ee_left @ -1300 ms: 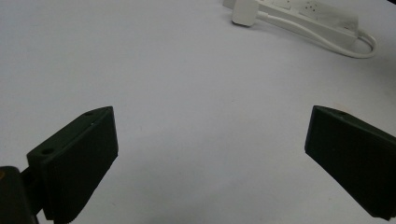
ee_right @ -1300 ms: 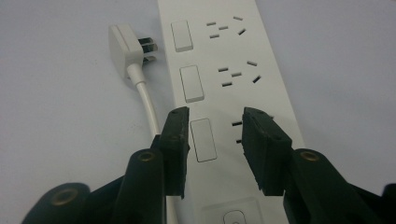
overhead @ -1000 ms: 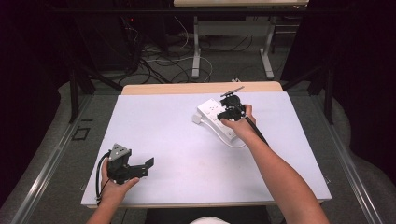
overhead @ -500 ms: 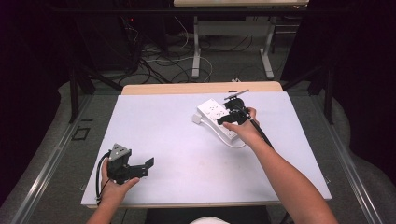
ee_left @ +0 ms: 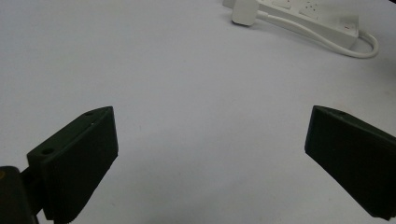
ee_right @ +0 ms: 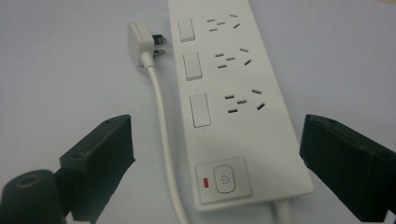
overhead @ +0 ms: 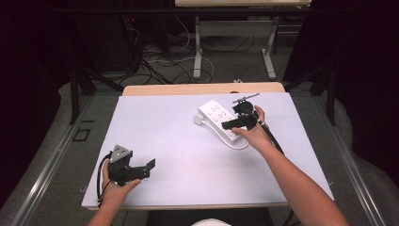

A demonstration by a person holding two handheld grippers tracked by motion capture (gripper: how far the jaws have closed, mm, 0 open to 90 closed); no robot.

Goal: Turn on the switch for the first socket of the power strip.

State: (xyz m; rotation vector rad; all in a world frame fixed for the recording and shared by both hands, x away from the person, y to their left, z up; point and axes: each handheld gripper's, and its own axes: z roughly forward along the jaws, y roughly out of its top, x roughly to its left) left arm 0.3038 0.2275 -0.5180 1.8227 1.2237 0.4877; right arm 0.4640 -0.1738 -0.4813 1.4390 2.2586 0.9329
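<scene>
Right gripper (ee_right: 215, 154) over white power strip (ee_right: 233, 98) at two o'clock on table (overhead: 179, 141), jaws just opened wide, gripping nothing. Plug (ee_right: 140, 42) at strip's ten o'clock. Left gripper (ee_left: 205, 154) at seven o'clock, wide, empty.

Lab (dark curtains (overhead: 28, 56), floor cables (overhead: 160, 61)).

Left claw (ee_left: 208, 163) jaws wide apart, white tabletop (ee_left: 187, 93), power strip (ee_left: 317, 16) far off

right hand-held gripper (overhead: 227, 125) | jaws just opened wide, nothing clamped | drew back along power strip (overhead: 217, 117)
</scene>
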